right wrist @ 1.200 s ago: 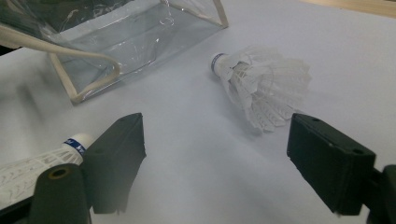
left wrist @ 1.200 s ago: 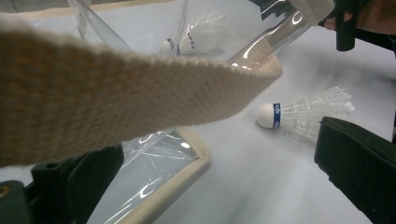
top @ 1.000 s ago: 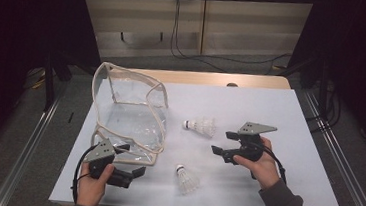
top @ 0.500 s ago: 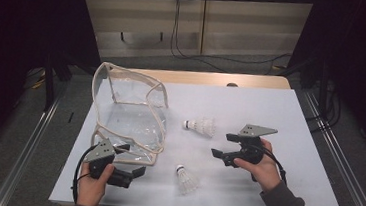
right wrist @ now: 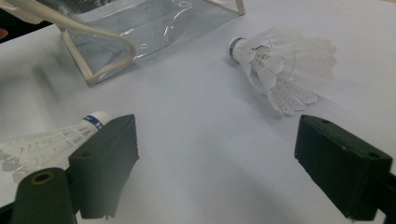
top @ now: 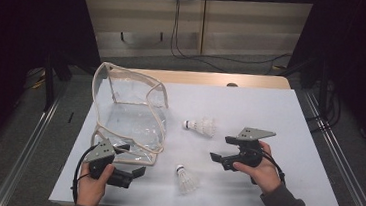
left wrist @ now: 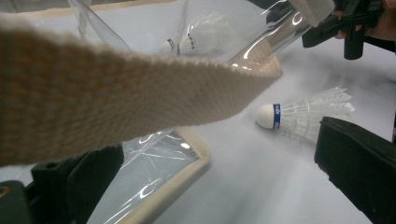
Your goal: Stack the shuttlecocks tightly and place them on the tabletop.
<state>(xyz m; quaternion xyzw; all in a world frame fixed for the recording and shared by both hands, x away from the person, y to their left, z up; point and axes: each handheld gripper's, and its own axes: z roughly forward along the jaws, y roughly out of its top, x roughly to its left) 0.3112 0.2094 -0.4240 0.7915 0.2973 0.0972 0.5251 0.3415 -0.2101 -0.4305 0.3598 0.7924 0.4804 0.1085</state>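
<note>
The right tool (top: 218, 153) is held wide open above the tabletop (top: 306, 159), its jaws having just been opening, with nothing between them. The left tool (top: 133, 165) is also seen open, gripping nothing, at the near edge of the clear bag (top: 130, 113), whose strap (left wrist: 116, 93) lies across its view. Two shuttlecocks lie on the tabletop: one (top: 186, 178) between the tools, the other (top: 201, 126) just beside the bag.

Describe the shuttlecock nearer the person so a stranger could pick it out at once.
Start at the clear plastic bag with cream fabric trim on the white table. Off its front right corner lies the white feathered shuttlecock. Unlike the other shuttlecock farther back, it lies near the table's front edge, cork pointing away from the person.
</note>
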